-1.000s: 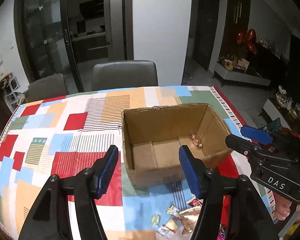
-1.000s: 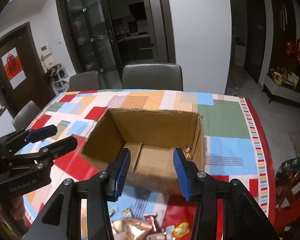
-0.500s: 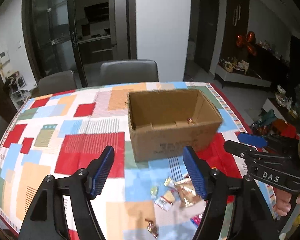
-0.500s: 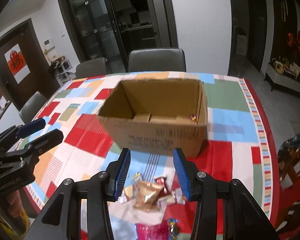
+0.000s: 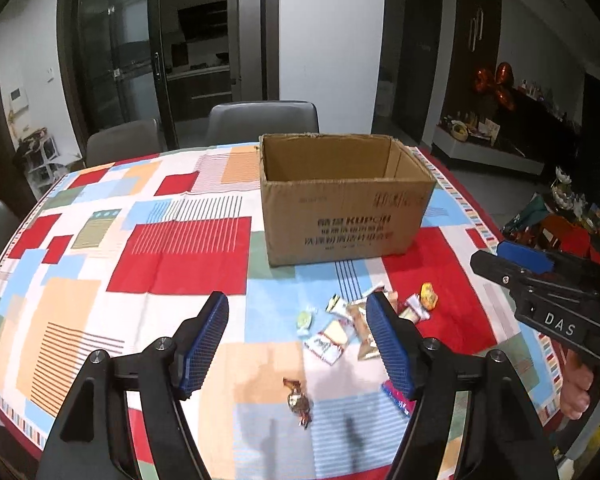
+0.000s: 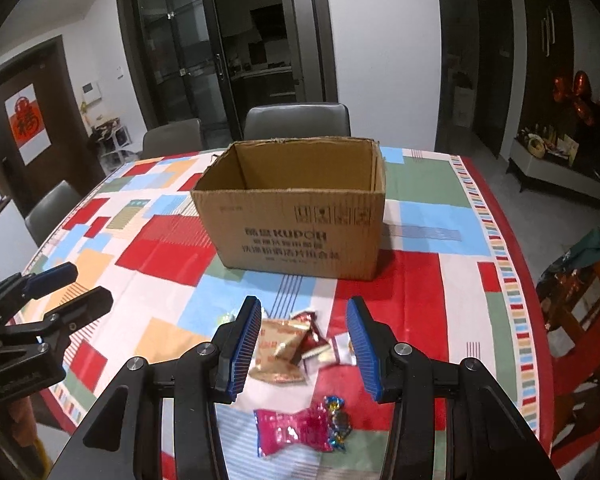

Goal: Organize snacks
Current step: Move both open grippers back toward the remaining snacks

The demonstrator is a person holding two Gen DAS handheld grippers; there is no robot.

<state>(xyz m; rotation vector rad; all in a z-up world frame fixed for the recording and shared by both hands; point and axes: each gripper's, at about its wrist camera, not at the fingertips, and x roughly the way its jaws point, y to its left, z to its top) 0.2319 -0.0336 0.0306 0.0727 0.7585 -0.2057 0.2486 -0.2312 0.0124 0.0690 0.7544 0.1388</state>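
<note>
I've pulled both claws back from over the box (image 6: 296, 216) to the snacks (image 6: 288, 344) loose on the tabletop (image 5: 180, 256) just before it, left claw (image 5: 296, 340) and right claw (image 6: 302, 344) wide open, empty, ready for another pick.

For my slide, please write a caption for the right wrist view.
Open right gripper above loose snack packets, before an open cardboard box.

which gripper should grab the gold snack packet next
Right. The right gripper is open with the gold snack packet between its fingers; the left gripper hangs open left of the pile.
</note>
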